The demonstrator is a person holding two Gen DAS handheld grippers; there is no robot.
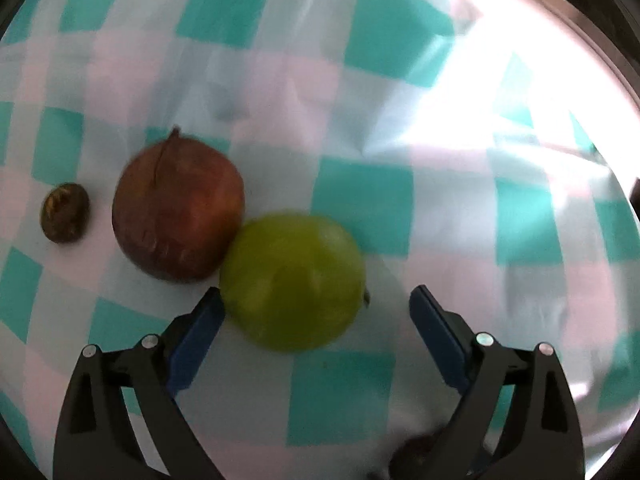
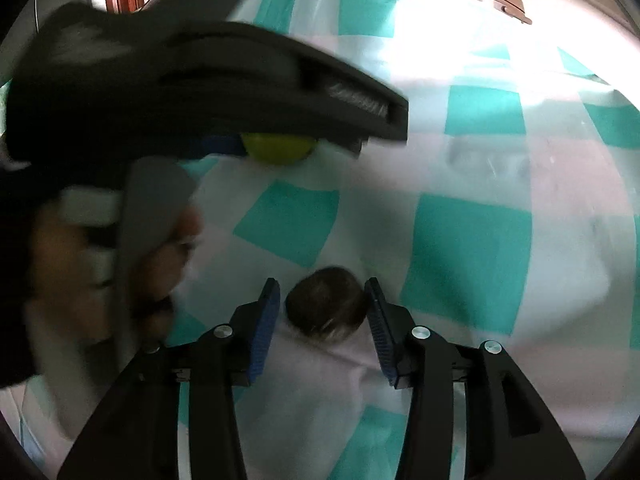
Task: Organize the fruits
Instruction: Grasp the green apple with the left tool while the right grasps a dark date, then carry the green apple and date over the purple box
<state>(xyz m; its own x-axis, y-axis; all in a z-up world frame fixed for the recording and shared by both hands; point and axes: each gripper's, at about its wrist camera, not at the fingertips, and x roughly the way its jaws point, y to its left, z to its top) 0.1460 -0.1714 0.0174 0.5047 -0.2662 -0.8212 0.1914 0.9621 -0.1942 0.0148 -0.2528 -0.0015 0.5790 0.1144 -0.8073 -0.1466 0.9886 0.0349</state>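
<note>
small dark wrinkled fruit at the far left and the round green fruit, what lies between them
In the left wrist view, the large reddish-brown round fruit lies between the small dark wrinkled fruit and the round green fruit, pressed against the green one, with a gap of checked cloth beside the small one.

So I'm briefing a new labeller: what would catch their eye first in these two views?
In the left wrist view, the green fruit sits between the open left gripper, touching the reddish-brown fruit beside it. In the right wrist view, a small dark fruit lies between the right gripper. All rest on the teal-checked cloth.
</note>
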